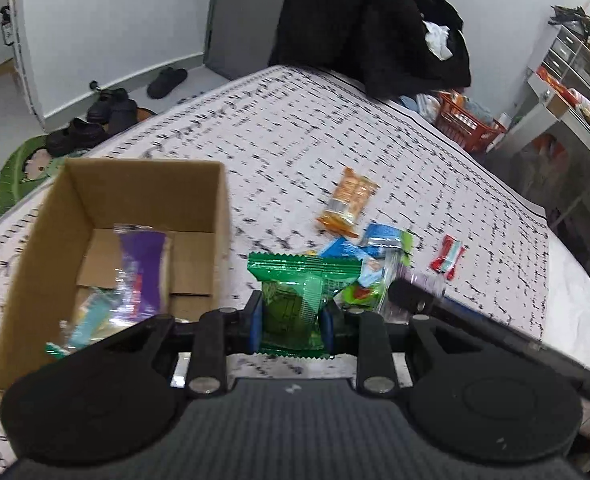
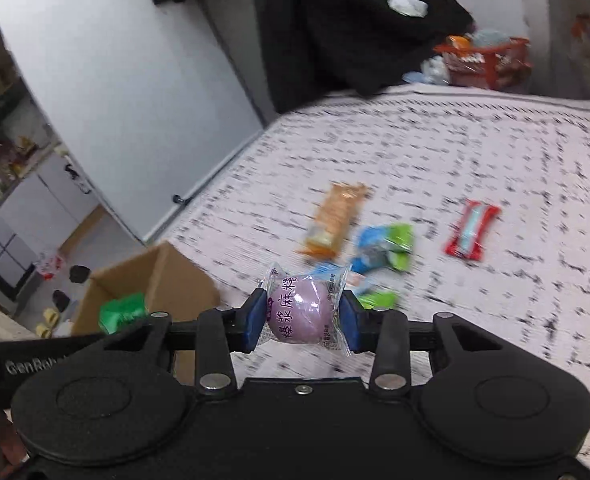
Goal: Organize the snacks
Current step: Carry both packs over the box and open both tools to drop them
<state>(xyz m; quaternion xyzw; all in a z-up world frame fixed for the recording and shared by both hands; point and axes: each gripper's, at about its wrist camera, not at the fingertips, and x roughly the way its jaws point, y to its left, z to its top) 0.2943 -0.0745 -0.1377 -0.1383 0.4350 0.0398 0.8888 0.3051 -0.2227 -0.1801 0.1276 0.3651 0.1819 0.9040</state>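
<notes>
My left gripper [image 1: 293,318] is shut on a green snack packet [image 1: 295,300], just right of an open cardboard box [image 1: 211,216] that holds a purple packet [image 1: 143,264] and other snacks. My right gripper [image 2: 301,320] is shut on a purple mochi in clear wrap [image 2: 301,310], held above the bed to the right of the box [image 2: 163,276]. An orange packet [image 1: 347,202] [image 2: 333,218], blue and green packets [image 1: 375,248] [image 2: 385,246] and a red packet [image 1: 448,257] [image 2: 471,229] lie on the patterned bedspread [image 1: 315,128].
A black coat [image 1: 371,24] hangs past the bed's far edge. A red basket [image 1: 469,126] [image 2: 487,60] with goods stands at the far right. Shoes [image 1: 95,120] lie on the floor to the left. Metal shelves [image 1: 567,92] stand right of the bed.
</notes>
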